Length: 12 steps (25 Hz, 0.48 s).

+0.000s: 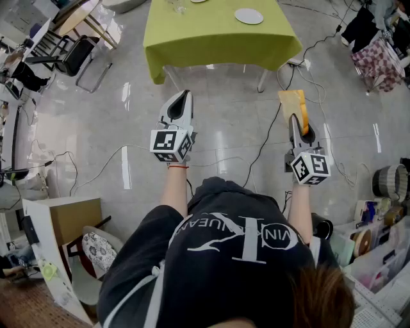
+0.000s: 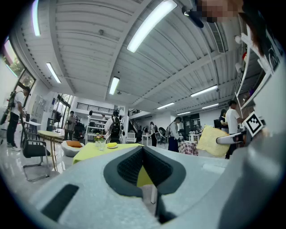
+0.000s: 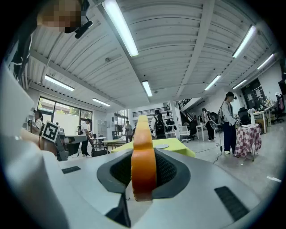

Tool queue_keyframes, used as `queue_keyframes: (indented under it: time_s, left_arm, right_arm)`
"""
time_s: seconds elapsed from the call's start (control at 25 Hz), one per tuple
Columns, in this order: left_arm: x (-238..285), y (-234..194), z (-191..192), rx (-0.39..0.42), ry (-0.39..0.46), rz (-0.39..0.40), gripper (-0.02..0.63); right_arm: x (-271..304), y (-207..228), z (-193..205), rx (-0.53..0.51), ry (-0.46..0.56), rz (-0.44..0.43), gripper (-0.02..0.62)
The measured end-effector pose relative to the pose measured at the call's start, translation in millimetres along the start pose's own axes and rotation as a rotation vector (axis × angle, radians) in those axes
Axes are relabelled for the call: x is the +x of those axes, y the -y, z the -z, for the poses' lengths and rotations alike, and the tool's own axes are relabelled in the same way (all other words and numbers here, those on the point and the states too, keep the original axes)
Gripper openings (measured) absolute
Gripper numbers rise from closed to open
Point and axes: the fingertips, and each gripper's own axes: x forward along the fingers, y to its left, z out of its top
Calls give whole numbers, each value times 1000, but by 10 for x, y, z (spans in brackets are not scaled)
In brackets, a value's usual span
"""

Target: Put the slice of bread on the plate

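There are two grippers and one slice of bread. The left gripper (image 1: 184, 96) has its two jaws pressed together, with nothing between them. The right gripper (image 1: 295, 118) is pinching the slice of bread (image 1: 293, 102) by its lower end. The bread sticks out past the jaws, up in the air over the shiny floor (image 1: 224, 128). It is well apart from the plate.

One tabletop (image 1: 211, 35) with a yellow-green cloth stands ahead of the person. One whole white plate (image 1: 248, 16) lies on it, near the right side. A second plate (image 1: 198, 0) and a glass (image 1: 179, 5) are there too, but the top of the head view cuts them off, so only a little of each shows. The far part of the tabletop is cut off as well.

In the right gripper view the bread shows only as a thin orange-brown edge, so its flat side is hidden. The end of the bread inside the jaws is hidden too. Each hand is mostly hidden behind its gripper's marker cube. A few thin cables (image 1: 262, 144) lie on the floor. One black chair (image 1: 73, 56) stands at the left.
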Motion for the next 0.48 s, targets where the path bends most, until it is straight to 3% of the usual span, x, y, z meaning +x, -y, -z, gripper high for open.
queue_keyframes:
  time_s: [0.48]
  left_arm:
    - [122,78,17,-7,-7,5,-2]
  right_arm:
    - [52,118,9,6,6,-1,89]
